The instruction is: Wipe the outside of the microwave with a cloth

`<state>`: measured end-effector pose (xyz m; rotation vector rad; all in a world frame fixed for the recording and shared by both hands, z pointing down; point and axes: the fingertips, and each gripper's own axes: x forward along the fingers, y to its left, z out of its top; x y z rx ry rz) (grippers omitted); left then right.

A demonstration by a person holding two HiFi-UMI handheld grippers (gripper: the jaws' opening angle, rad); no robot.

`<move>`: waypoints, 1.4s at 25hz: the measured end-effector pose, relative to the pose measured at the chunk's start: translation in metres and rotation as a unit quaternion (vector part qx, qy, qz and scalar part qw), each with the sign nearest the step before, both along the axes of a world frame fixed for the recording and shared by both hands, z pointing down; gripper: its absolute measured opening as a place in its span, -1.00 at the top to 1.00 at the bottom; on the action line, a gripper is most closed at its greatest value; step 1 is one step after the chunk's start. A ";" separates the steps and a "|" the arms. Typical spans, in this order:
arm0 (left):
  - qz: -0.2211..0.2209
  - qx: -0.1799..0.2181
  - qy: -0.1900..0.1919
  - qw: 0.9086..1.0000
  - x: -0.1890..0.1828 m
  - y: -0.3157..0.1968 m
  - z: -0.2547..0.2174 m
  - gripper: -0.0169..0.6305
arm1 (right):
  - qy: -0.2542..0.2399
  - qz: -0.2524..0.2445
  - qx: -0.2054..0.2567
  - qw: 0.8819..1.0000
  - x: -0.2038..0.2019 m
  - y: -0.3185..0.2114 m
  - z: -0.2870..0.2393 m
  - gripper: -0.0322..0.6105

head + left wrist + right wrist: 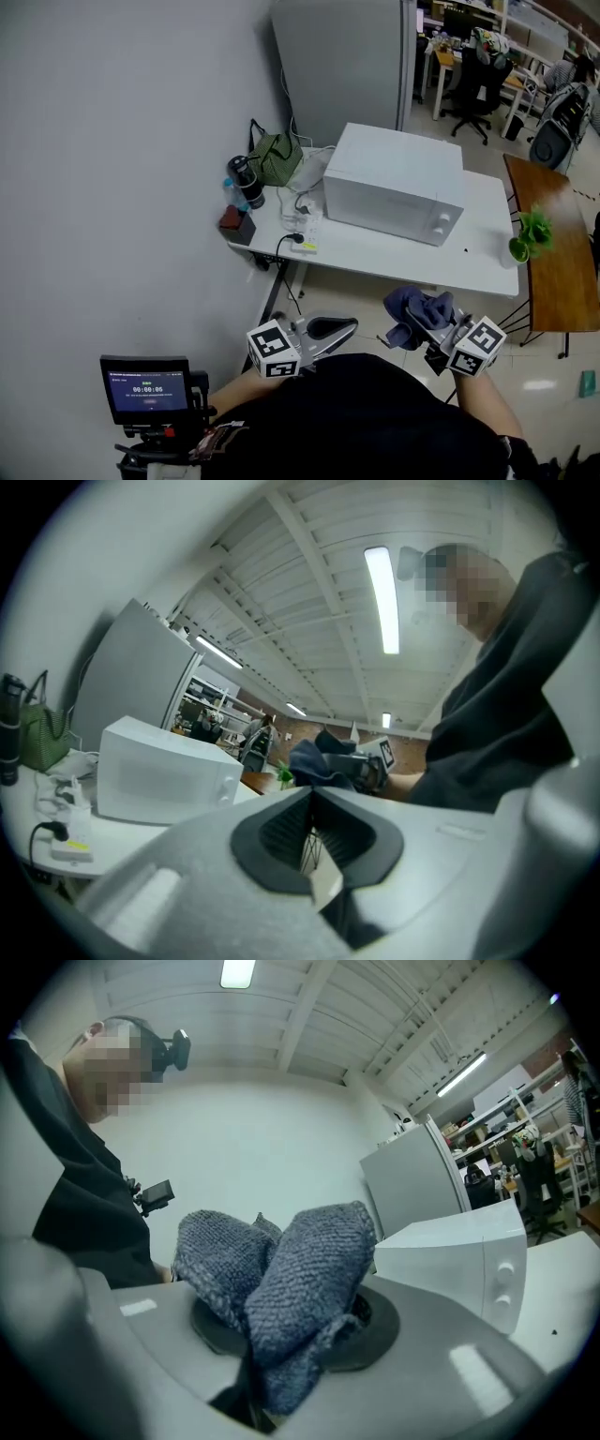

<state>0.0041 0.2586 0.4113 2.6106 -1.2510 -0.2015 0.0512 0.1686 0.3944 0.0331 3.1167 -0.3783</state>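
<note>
Cloth point(300, 1279) bunched, clamped in right gripper point(429, 330) | left gripper point(336, 328) jaws together, empty | both grippers held near person's body, apart from table point(403, 261) | microwave point(394, 183) sits on table, well apart from cloth

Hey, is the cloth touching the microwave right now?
No, the cloth is pinched in the right gripper, in the air short of the table, apart from the microwave.

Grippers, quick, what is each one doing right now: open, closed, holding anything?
Left gripper: closed, nothing between its fingers.
Right gripper: closed on the blue-grey cloth.
</note>
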 end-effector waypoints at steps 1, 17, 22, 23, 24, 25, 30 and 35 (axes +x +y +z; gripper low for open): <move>-0.007 -0.001 0.007 1.000 -0.014 -0.005 -0.003 0.94 | 0.000 -0.002 -0.001 1.000 -0.011 -0.005 -0.001 0.48; 0.030 0.008 0.053 0.998 -0.255 -0.098 -0.001 0.94 | 0.158 0.053 0.220 0.961 -0.282 -0.166 -0.047 0.48; -0.008 0.008 0.038 0.999 -0.274 -0.122 0.007 0.94 | 0.250 -0.015 0.315 0.916 -0.354 -0.245 -0.065 0.48; -0.028 0.011 0.034 0.999 -0.274 -0.127 0.012 0.94 | 0.262 -0.033 0.332 0.906 -0.363 -0.260 -0.058 0.48; -0.049 0.012 0.030 0.998 -0.275 -0.133 0.015 0.94 | 0.277 -0.050 0.351 0.893 -0.372 -0.275 -0.050 0.48; -0.068 0.010 0.027 0.997 -0.279 -0.138 0.015 0.94 | 0.297 -0.066 0.368 0.878 -0.383 -0.292 -0.039 0.48; -0.170 0.001 0.044 0.984 -0.313 -0.167 -0.001 0.94 | 0.430 -0.144 0.421 0.785 -0.458 -0.379 0.014 0.48; -0.247 -0.011 0.035 0.968 -0.323 -0.157 0.006 0.94 | 0.527 -0.171 0.449 0.701 -0.503 -0.432 0.072 0.48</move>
